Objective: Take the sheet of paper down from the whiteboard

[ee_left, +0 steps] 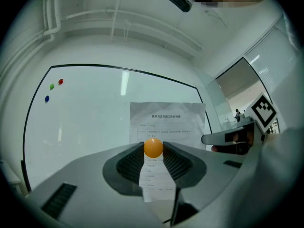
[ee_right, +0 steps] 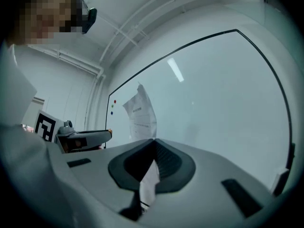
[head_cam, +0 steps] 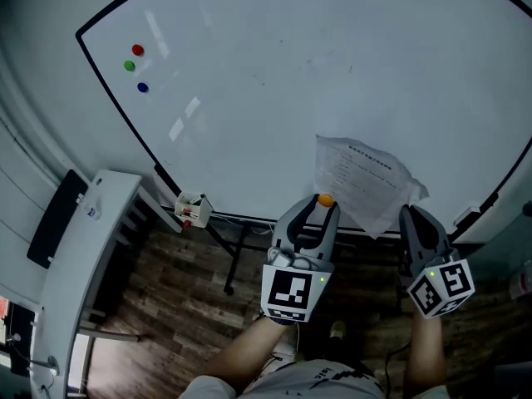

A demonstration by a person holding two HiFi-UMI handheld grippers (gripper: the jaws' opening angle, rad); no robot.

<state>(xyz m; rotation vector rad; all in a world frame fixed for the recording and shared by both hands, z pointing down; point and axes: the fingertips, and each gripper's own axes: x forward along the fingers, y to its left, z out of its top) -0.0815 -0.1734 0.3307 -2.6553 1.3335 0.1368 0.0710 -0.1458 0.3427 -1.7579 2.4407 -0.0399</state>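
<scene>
A printed sheet of paper (head_cam: pixel 362 181) hangs crumpled and tilted against the lower right of the whiteboard (head_cam: pixel 291 81). My left gripper (head_cam: pixel 324 202) is just below the sheet's lower left, shut on a small orange round magnet (ee_left: pixel 153 147) that sits between its fingertips. In the left gripper view the paper (ee_left: pixel 166 122) stands straight behind the magnet. My right gripper (head_cam: pixel 411 214) is at the sheet's lower right edge. In the right gripper view its jaws meet at the tips (ee_right: pixel 153 140) with the paper (ee_right: pixel 140 113) running between them and bowing off the board.
Red (head_cam: pixel 137 50), green (head_cam: pixel 129 66) and blue (head_cam: pixel 142 87) magnets sit at the board's upper left. A small box (head_cam: pixel 192 209) rests on the board's tray. A white desk (head_cam: pixel 91 248) with a black panel (head_cam: pixel 56 219) stands at the left, over wood flooring.
</scene>
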